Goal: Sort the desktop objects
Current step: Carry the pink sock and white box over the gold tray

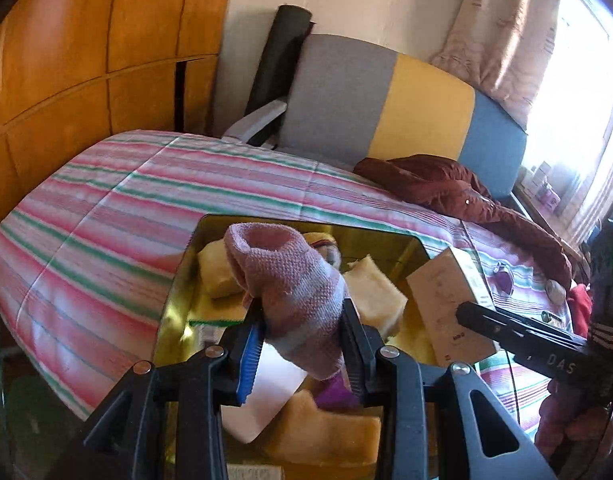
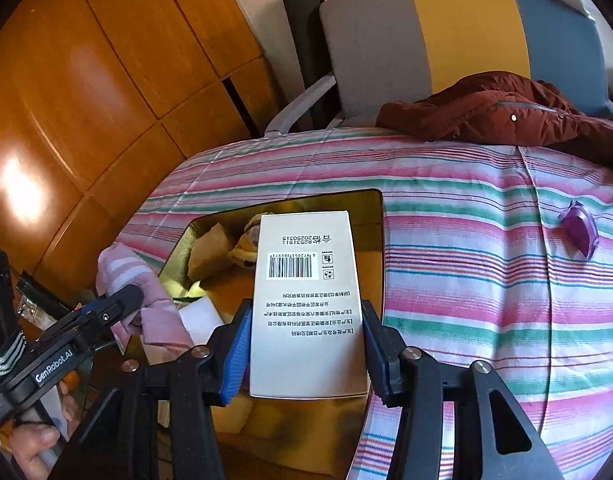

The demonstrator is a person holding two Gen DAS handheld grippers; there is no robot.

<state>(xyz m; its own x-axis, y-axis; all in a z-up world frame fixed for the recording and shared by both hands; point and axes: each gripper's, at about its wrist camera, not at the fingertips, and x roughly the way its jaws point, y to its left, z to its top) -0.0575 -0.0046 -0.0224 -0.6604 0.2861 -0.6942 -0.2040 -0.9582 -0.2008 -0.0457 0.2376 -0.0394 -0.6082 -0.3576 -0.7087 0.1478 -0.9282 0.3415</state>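
In the left view the left claw (image 1: 302,340) is pinching a pink sock (image 1: 290,280) directly above the gold tin (image 1: 174,292), while in the right view the right claw (image 2: 306,344) is gripping a white box (image 2: 306,304), long axis pointing away, over the tin's right side.

Daylight floods in from the window (image 1: 578,92) at the upper right of the left wrist view and blows out to white there. A bright glare patch sits on the wooden panelling (image 2: 22,192) at the left of the right wrist view. Both views bend strongly and darken at the corners. The gold tin (image 1: 174,292) shines with reflections.
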